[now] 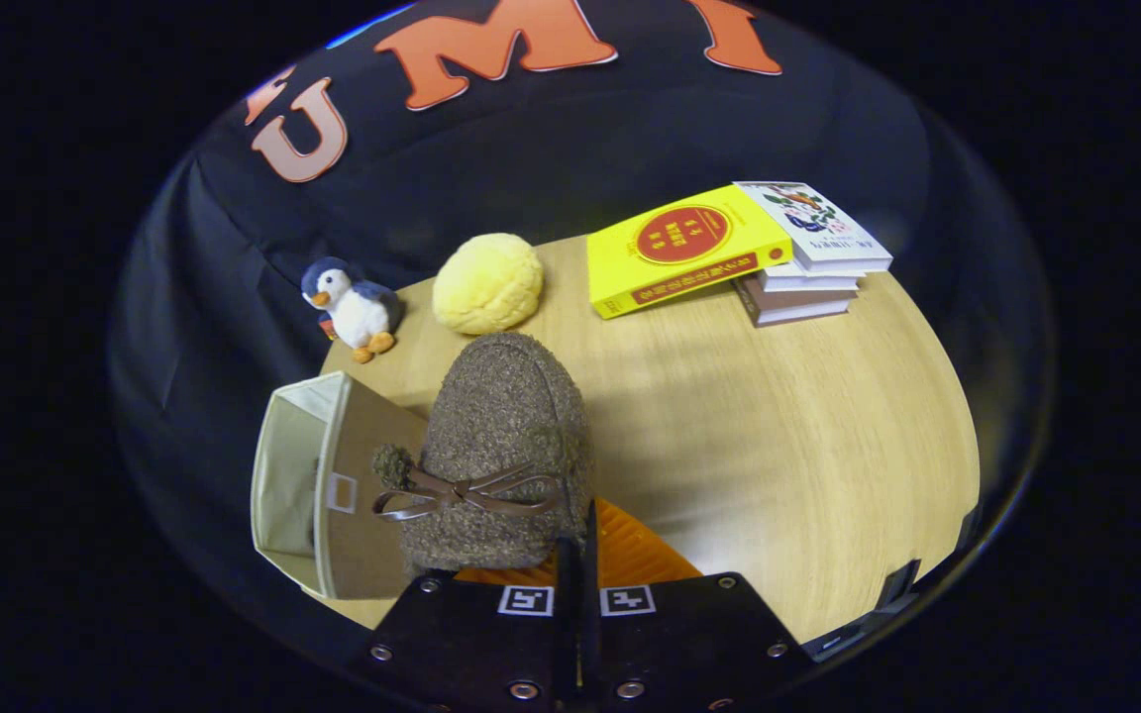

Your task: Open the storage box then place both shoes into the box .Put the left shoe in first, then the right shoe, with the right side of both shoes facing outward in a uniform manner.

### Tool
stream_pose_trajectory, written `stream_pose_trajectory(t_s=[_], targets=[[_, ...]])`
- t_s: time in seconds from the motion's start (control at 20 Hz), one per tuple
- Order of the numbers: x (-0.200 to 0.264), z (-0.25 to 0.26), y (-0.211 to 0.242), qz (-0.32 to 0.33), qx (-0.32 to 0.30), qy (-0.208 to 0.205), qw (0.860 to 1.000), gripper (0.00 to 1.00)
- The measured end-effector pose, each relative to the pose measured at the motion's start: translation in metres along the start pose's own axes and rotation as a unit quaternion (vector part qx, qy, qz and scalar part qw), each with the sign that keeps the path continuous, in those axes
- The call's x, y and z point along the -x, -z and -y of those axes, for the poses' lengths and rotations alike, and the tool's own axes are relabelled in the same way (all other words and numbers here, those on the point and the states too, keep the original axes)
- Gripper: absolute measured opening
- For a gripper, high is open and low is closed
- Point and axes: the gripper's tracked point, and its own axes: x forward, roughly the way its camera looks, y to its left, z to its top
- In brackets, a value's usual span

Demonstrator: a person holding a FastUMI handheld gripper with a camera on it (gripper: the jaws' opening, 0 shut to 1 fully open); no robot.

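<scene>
1. Claw [577, 555] fingers stood pressed almost together, pinching the rear edge of a brown fuzzy fabric shoe with a brown ribbon bow [501, 456]; I judged the grip a thin one, on the collar alone.
2. I saw the shoe hanging just ahead of the fingers, toe pointing away from me, lifted off the round pale wooden bench [778, 426].
3. I noted the beige fabric storage box [308, 485] lying beside the shoe on its bow side, its flap open and its pale lining showing. I could not tell whether anything already lay inside, since the interior was mostly hidden.
4. Beyond the shoe I saw a small plush penguin [353, 302], a round yellow plush bun [487, 282] and a stack of books with a yellow one on top [729, 257], all well apart from the box.
5. I judged the main risk to be slippage: the soft fuzzy collar could have slid out of so narrow a pinch during the swing toward the box.
6. I also feared the toe catching the open flap and shoving the light box across the bench.
7. Lastly, I thought the shoe could twist in the grip and go in with the wrong side facing outward.
</scene>
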Motion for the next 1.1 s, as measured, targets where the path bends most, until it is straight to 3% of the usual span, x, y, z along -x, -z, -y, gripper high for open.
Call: stream_pose_trajectory(t_s=[0.25,0.55,0.8,1.1], targets=[[0.008,-0.102,-0.012,0.006,0.024,-0.033,0.999,0.03],[-0.007,-0.195,0.007,-0.016,0.057,-0.049,0.997,0.03],[-0.036,-0.227,0.035,-0.041,0.058,-0.026,0.997,0.03],[-0.082,-0.211,0.060,-0.062,0.068,0.043,0.995,0.03]])
